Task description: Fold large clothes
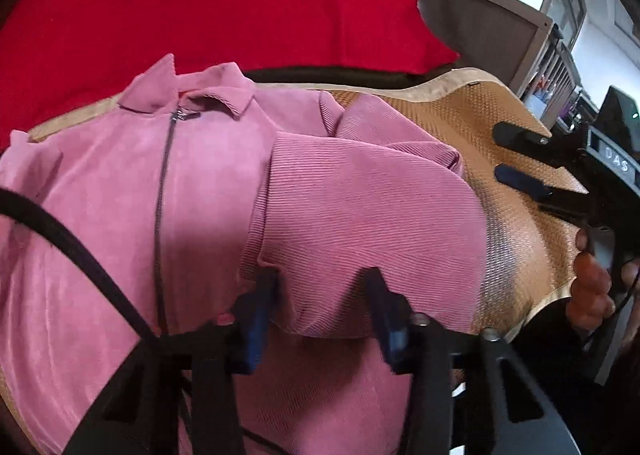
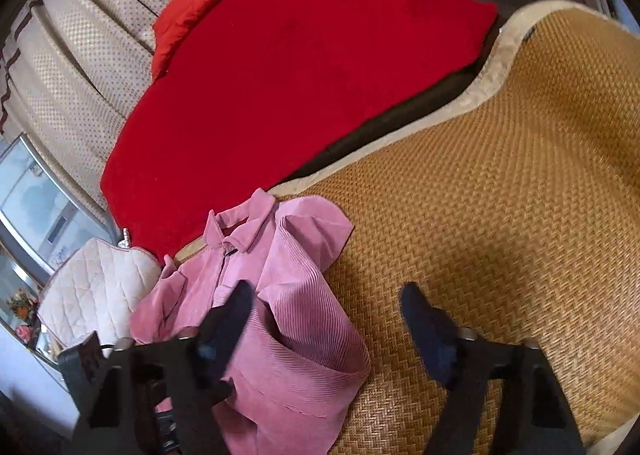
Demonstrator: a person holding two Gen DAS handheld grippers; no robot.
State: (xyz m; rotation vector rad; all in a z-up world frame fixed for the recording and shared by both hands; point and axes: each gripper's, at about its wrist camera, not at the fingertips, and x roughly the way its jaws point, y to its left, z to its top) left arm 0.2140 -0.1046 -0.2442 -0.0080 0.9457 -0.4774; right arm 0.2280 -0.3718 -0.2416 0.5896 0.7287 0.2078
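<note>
A pink corduroy jacket [image 1: 200, 183] with a dark front zipper lies on a woven tan mat [image 1: 500, 143]. Its right sleeve [image 1: 360, 215] is folded across the body. My left gripper [image 1: 320, 287] is just above the sleeve's lower edge, jaws apart with fabric between the fingers, not pinched. The jacket also shows in the right wrist view [image 2: 288, 295], lower left. My right gripper [image 2: 324, 295] is open and empty, its left finger over the jacket and its right finger over the bare mat [image 2: 500, 195]. It also shows in the left wrist view [image 1: 516, 159], at the right, over the mat.
A red blanket [image 2: 304, 67] lies beyond the mat, with a red cushion [image 2: 192, 11] behind it. A quilted white pad [image 2: 96, 295] sits left of the jacket. Beige dotted curtains [image 2: 80, 67] hang at the far left. Shelving [image 1: 560, 67] stands to the right.
</note>
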